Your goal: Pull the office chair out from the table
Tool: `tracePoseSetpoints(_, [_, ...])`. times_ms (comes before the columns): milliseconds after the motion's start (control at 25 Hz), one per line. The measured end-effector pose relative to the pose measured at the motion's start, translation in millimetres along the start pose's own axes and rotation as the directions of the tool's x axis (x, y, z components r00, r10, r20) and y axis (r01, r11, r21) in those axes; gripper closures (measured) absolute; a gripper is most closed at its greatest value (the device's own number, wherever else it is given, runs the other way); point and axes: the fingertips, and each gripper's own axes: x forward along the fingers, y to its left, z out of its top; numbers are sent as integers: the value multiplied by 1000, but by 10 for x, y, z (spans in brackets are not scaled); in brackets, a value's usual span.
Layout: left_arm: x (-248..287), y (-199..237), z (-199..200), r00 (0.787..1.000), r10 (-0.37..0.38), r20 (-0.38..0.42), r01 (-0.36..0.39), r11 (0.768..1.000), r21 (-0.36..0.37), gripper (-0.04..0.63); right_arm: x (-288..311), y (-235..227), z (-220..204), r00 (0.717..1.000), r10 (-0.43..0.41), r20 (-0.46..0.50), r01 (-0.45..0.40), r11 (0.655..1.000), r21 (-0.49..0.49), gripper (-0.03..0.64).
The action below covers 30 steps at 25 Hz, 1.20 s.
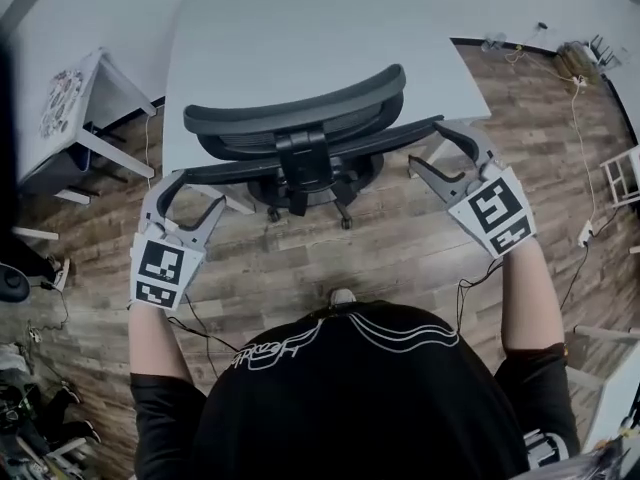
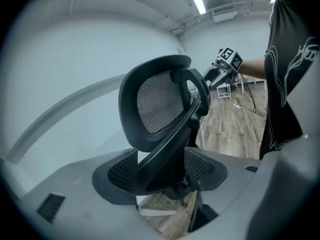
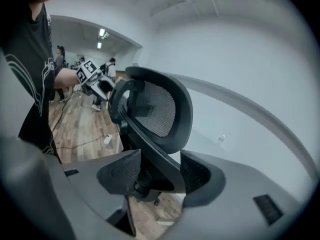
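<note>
Wood-plank flooring [image 1: 400, 248] runs under a white counter [image 1: 300, 28] in a pale-walled room. The left gripper [image 1: 200, 190] is held low and angled down towards the counter's near edge. In the left gripper view the left gripper [image 2: 161, 171] has its jaws spread wide, the dark textured pads [image 2: 117, 171] standing to either side of a black bar of the office chair [image 2: 155, 104] without clamping it. The right gripper [image 1: 428, 144] mirrors this at the bar's other end, and in the right gripper view the right gripper [image 3: 159, 174] is likewise open, with the office chair [image 3: 160, 109] and its frame between the parted pads [image 3: 197, 174]. Each gripper carries a cube with square markers, turned up towards the head camera. The office chair [image 1: 300, 118] is black with a mesh back; it sits at the near edge of the counter, back towards the person, with its wheeled base [image 1: 305, 196] on the floor partly beneath the counter. A person in a black shirt [image 1: 360, 398] holds both grippers. To the left stands a small white side table [image 1: 95, 98], and cables [image 1: 578, 118] trail over the floor at the right. Far back in the right gripper view, people [image 3: 60, 59] stand in the room.
</note>
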Motion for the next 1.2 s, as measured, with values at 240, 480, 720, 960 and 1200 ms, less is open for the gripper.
tracePoseSetpoints(240, [142, 122, -156, 995, -8, -101, 28, 980, 197, 327, 299, -165, -272, 988, -42, -149, -6, 952, -307, 365])
tracePoseSetpoints(480, [347, 170, -314, 981, -17, -191, 79, 945, 318, 327, 452, -220, -358, 977, -47, -207, -56, 885, -463, 365])
tracePoseSetpoints(720, [449, 219, -485, 958, -22, -287, 151, 886, 438, 328, 539, -218, -406, 966, -26, -255, -116, 843, -526, 365])
tracePoseSetpoints(960, [483, 244, -520, 947, 13, -320, 166, 834, 525, 417, 576, -211, -428, 962, -37, -271, -125, 822, -555, 367])
tracePoseSetpoints(1200, [485, 252, -586, 926, -2, -379, 213, 830, 516, 426, 626, -151, -483, 937, -12, -348, -194, 811, -552, 403])
